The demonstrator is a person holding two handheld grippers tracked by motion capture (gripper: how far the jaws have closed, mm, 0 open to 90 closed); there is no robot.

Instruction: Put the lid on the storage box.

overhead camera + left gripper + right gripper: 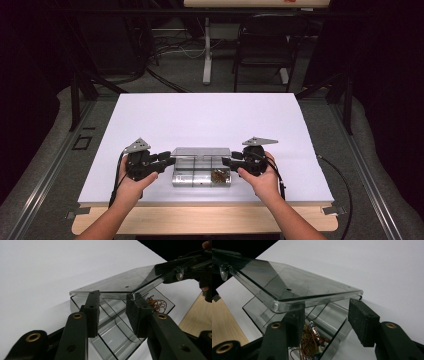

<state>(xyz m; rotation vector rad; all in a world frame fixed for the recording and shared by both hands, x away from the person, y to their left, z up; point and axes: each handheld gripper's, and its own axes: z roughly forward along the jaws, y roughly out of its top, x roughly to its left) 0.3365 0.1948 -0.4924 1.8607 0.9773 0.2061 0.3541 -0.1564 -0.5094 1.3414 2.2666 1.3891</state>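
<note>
A clear plastic box (pixel 201 178) lies near the front edge of the white table (pixel 200 115). Its hinged clear lid (pixel 200 151) is raised at a slant. A tangle of brown wire and small parts (pixel 218 175) sits in its right compartment. My left gripper (pixel 170 160) points at the lid's left end and my right gripper (pixel 225 161) at its right end. In the left gripper view, my left gripper (pixel 113 315) has its pads apart just under the lid (pixel 120 282). In the right gripper view, my right gripper (pixel 329 320) likewise stands wide beneath the lid (pixel 287 287), above the wire tangle (pixel 310 340).
A wooden strip (pixel 200 220) runs along the table's front edge. A dark chair (pixel 265 45) and a white table leg (pixel 206 50) stand on the floor beyond the far edge. Bare white surface spreads behind and beside the box.
</note>
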